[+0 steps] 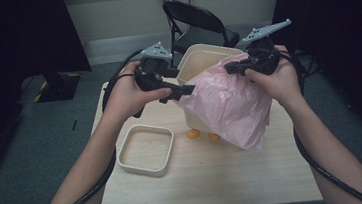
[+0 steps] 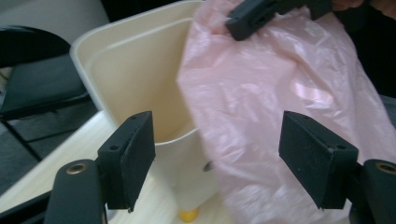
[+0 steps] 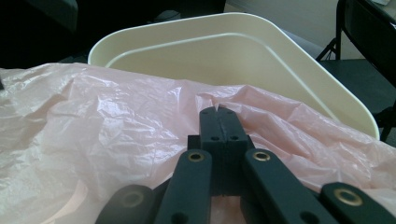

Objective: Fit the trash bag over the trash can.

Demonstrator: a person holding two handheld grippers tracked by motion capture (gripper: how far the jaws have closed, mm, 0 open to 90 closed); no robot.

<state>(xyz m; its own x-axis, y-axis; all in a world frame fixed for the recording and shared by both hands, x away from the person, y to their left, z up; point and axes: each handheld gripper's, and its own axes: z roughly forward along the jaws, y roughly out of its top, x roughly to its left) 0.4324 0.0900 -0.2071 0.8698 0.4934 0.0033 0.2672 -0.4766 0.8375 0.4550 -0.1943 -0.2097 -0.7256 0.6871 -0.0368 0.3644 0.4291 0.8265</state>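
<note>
We hold the right gripper [image 1: 233, 67] pressed together on a fold of the thin, crinkled pink plastic bag [image 1: 229, 105], which drapes over the near rim and front of the tall cream plastic bin [image 1: 200, 60] standing on the pale wooden table [image 1: 211, 179]. Our left gripper [image 1: 180, 91] has its jaws spread wide, one on each side of the bag's left edge beside the bin wall. The bin's small orange feet [image 1: 193, 134] show beneath it. A shallow cream square tray [image 1: 146, 149] lies near the table's left side, and a black folding chair [image 1: 199, 25] stands behind.
</note>
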